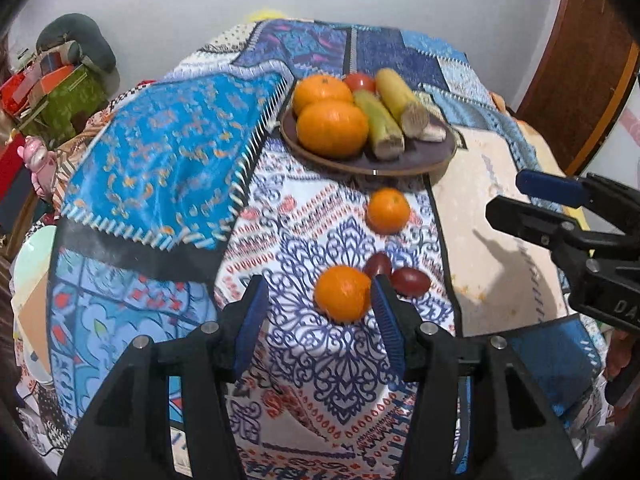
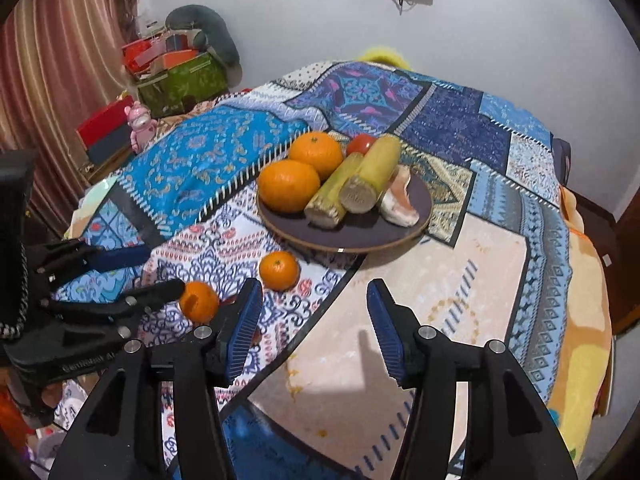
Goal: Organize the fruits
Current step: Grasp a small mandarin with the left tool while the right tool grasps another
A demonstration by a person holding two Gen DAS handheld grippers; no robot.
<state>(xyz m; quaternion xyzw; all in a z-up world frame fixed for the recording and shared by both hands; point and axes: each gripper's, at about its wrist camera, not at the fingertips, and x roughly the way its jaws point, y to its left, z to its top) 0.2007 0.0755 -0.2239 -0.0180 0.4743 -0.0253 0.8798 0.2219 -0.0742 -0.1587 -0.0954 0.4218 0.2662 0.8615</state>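
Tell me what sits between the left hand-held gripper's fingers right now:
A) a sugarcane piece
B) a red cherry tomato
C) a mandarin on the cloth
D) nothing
C: the open left hand-held gripper straddles the near mandarin lying on the patterned cloth, short of the plate.

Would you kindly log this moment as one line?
left tongs: open, straddling near orange mandarin | right tongs: open, empty | round brown plate: partly filled

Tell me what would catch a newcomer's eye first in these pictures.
Probably the dark plate mid-table, piled with two oranges, sugarcane pieces and a tomato. Next, the loose orange on the patterned cloth between the open left gripper fingers, with two red fruits just beyond it.
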